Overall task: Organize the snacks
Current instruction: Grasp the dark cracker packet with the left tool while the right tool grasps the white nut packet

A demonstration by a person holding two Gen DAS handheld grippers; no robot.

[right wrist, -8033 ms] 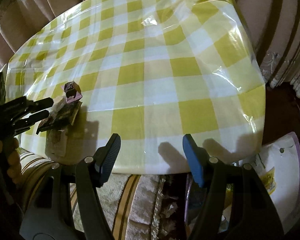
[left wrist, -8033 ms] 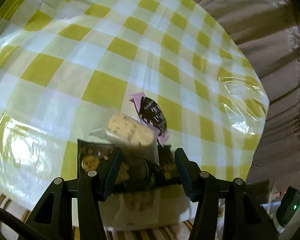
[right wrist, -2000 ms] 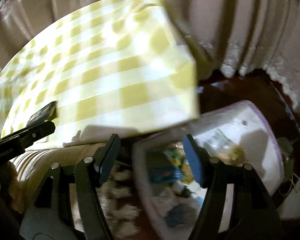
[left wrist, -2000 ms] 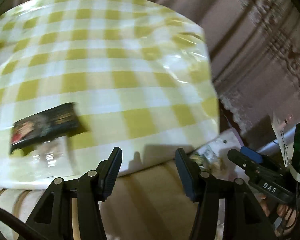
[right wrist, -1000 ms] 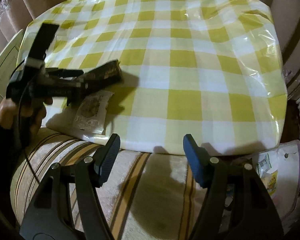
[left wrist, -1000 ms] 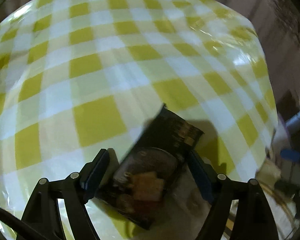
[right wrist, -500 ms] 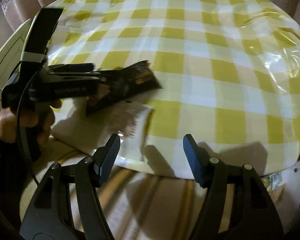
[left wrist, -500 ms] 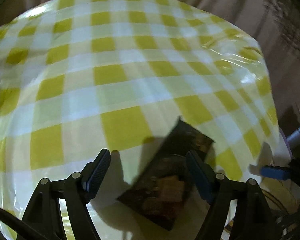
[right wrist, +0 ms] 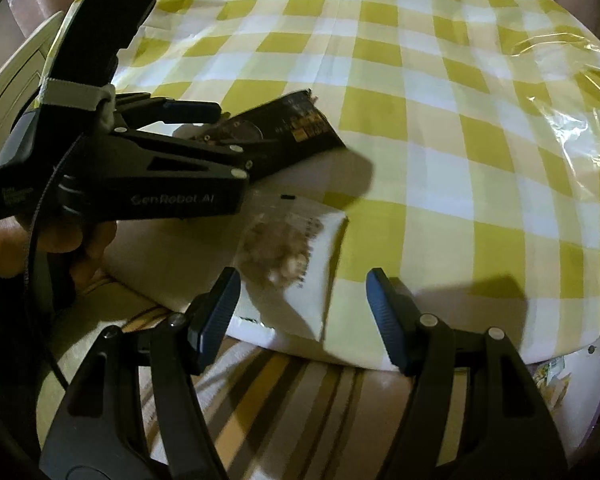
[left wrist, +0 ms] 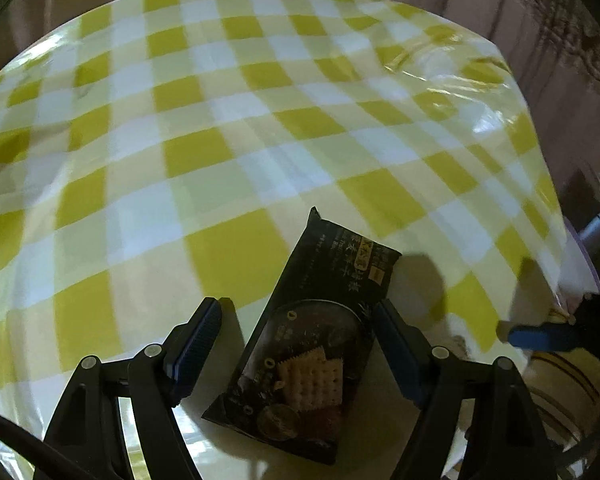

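Note:
A black cracker packet lies flat on the yellow-checked tablecloth near the table's front edge. My left gripper stands open astride it, with cloth showing between the left pad and the packet. In the right wrist view the same packet sits between the left gripper fingers, held by a hand. A clear packet of pale snacks lies at the table edge, just ahead of my open right gripper. The right gripper's blue fingertip shows at the right of the left wrist view.
A striped cushion runs below the table's front edge. A white bag with wrappers sits low at the right. Crinkled clear plastic covers the cloth's far right corner. Curtains hang behind the table.
The right gripper has moved left and closer to the table, so the clear packet now lies just ahead of its fingers. The left gripper stays open over the black packet.

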